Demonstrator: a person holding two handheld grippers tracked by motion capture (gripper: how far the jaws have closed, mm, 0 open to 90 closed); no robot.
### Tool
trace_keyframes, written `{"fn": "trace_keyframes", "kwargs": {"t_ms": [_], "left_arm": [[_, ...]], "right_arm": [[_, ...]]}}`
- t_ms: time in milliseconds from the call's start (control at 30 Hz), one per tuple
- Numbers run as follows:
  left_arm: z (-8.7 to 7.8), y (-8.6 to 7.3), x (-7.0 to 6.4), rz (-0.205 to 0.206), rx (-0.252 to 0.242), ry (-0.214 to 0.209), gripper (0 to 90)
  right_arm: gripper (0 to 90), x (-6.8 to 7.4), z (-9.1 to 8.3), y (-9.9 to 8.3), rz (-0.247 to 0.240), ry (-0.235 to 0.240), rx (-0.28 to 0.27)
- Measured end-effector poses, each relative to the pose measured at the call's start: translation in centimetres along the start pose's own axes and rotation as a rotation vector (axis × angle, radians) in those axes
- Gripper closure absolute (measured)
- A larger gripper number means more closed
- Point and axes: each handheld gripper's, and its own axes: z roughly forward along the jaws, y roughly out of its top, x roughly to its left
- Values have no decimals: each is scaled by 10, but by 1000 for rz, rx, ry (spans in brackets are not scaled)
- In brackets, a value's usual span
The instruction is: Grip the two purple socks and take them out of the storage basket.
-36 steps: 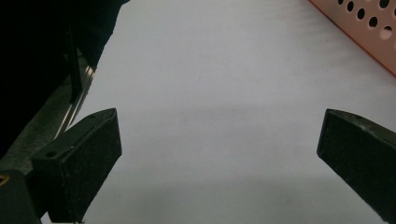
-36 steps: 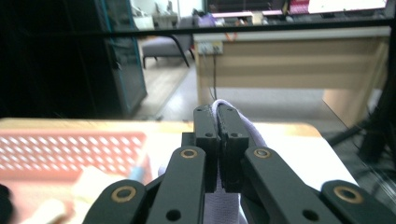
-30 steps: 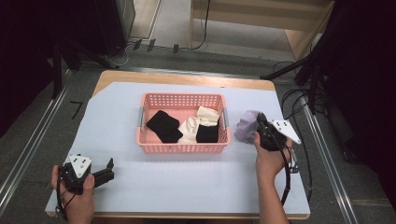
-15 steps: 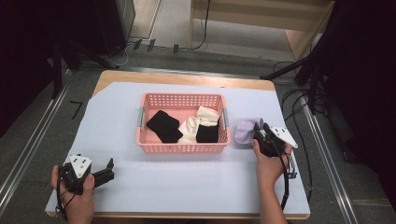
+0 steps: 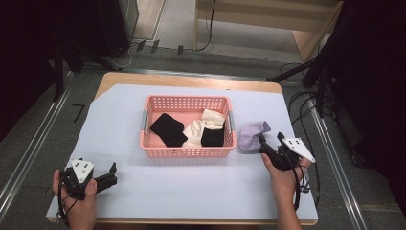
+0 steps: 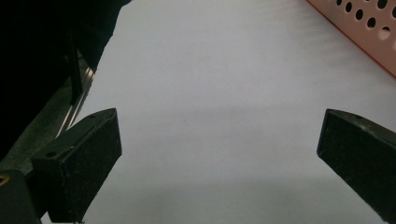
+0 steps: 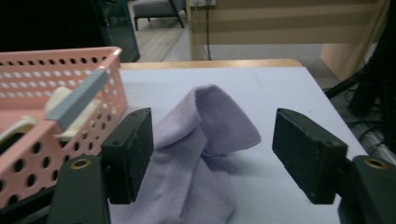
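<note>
A pink perforated basket (image 5: 186, 152) stands mid-table and holds a black cloth (image 5: 168, 129), a cream cloth (image 5: 210, 119) and another black piece (image 5: 212, 137). To its right a lilac cloth (image 5: 252, 135) (image 7: 205, 140) lies crumpled on the table. My right gripper (image 5: 263, 142) (image 7: 212, 156) is open, its jaws wide on either side of the lilac cloth's near end, not pinching it. At the table's front left, my left gripper (image 5: 113, 175) (image 6: 219, 158) is open over bare white surface, nothing between its jaws.
The white sheet (image 5: 191, 191) covers the wooden table (image 5: 191, 80). The basket's pink wall (image 6: 359, 32) crosses the left gripper view's upper right. Cables (image 5: 306, 103) trail off the right edge. A metal rail (image 5: 28, 153) runs along the left side.
My right gripper has pulled back toward the person. It has let go of the lilac cloth, which now lies on the table with the jaws open around it. The left gripper stayed put.
</note>
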Motion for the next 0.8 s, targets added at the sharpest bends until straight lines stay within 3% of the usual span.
{"fn": "trace_keyframes", "kwargs": {"t_ms": [367, 633, 800], "left_arm": [[-1, 0, 0, -5, -7, -3, 7], [-1, -1, 1, -8, -12, -2, 7], [-2, -1, 1, -12, -15, 0, 7]], "right_arm": [[207, -16, -34, -9, -20, 47, 1], [201, -36, -59, -26, -19, 17, 27], [186, -46, -71, -38, -45, 33, 49]]}}
